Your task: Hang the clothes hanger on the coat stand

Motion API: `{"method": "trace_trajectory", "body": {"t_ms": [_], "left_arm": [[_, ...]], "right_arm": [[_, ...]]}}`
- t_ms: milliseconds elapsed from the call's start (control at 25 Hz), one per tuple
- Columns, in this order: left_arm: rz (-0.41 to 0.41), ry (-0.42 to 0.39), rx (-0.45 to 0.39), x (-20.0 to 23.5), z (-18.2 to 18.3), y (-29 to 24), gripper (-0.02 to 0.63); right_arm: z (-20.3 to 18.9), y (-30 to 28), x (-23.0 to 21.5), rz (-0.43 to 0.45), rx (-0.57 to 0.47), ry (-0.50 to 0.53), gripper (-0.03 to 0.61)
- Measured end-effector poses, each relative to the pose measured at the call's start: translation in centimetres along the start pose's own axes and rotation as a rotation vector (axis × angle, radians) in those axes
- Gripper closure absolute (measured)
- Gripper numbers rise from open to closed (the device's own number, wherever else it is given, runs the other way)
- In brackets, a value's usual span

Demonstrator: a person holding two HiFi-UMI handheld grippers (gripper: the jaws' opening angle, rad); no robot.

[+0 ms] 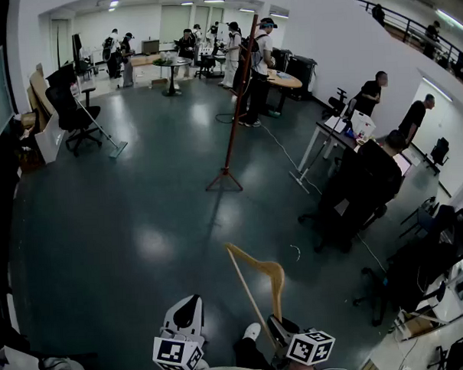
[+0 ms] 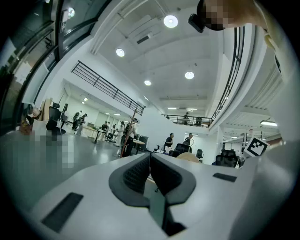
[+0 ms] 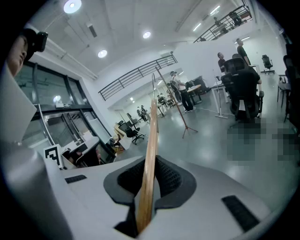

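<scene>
The wooden hanger (image 1: 275, 276) is clamped in the right gripper (image 1: 280, 325), low in the head view and close to the person's body. Its straight bar runs up and to the left, and its curved arm bends over on the right. The right gripper view shows the grip itself. The two jaws close on the flat wood (image 3: 150, 154), one pad on each side, and the hanger rises straight up between them (image 3: 152, 169).

The left gripper (image 1: 193, 300) sits just beside it on the left, apart from the hanger. In its own view the jaws are drawn together at the tips (image 2: 150, 160) with nothing between them. A pale curved shape just past the right jaw there may be the hanger, but too little of it shows to be sure.

The coat stand (image 1: 236, 103) is well apart from both grippers, out across the dark glossy floor (image 1: 141, 223). It is a thin reddish pole on spread feet, leaning a little in the head view. The right gripper view shows it small and far off (image 3: 174, 101), to the right of the hanger's tip.

A person in a cap (image 1: 261, 64) stands just behind the stand. Another sits at a desk (image 1: 325, 134) on the right, and an office chair (image 1: 71, 111) stands at the left.
</scene>
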State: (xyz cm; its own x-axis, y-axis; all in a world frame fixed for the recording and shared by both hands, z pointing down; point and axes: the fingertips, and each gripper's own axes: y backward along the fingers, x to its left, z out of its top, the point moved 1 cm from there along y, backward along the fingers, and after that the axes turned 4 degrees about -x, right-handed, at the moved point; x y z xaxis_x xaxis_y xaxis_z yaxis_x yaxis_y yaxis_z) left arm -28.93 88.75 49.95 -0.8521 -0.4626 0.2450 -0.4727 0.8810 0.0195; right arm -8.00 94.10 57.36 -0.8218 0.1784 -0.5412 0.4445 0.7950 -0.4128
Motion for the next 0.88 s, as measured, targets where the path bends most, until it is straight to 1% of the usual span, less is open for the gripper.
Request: {"method": "trace_trajectory", "body": {"t_ms": [120,200,280,360,440,560,600,680,760,880], "left_arm": [[-0.009,0.002,-0.006,-0.3,-0.6,-4.5,0.601],[-0.007,-0.012,-0.014,-0.9,-0.5,-8.2,0.601],[0.01,-0.022,-0.02,-1.6,-0.4,-12.0,0.601],[0.031,-0.011,-0.024,-2.4,-0.7,-15.9,0.601],[0.039,-0.012,-0.01,-3.4,-1.2,-20.3,0.601],[0.048,-0.037,0.052,-5.0,-2.7,-26.5,0.601],[0.041,-0.04,0.054,-5.8,-3.0,-28.2,0.601],[0.022,-0.045,0.031,-7.5,-3.0,-31.2,0.601],[0.026,-0.064,0.016,-8.3,-2.3,-33.6,0.601],[0.047,-0.073,0.031,-8.2,-1.7,-36.0,0.601]], "right_arm": [[2.7,-2.7,-3.3,0.008,-0.005,-0.018,0.512],[5.3,-4.4,-5.8,0.016,-0.01,-0.027,0.512],[8.1,-6.1,-8.7,0.024,-0.008,-0.034,0.512],[11.2,-7.8,-11.5,0.034,0.0,-0.03,0.512],[14.3,-9.7,-14.2,0.057,0.008,-0.012,0.512],[18.0,-12.5,-18.3,0.082,0.032,0.011,0.512],[19.1,-13.4,-19.7,0.085,0.039,0.017,0.512],[21.4,-15.0,-22.3,0.095,0.042,0.028,0.512],[24.0,-16.5,-23.7,0.113,0.032,0.037,0.512],[26.7,-17.7,-24.1,0.141,0.021,0.024,0.512]]}}
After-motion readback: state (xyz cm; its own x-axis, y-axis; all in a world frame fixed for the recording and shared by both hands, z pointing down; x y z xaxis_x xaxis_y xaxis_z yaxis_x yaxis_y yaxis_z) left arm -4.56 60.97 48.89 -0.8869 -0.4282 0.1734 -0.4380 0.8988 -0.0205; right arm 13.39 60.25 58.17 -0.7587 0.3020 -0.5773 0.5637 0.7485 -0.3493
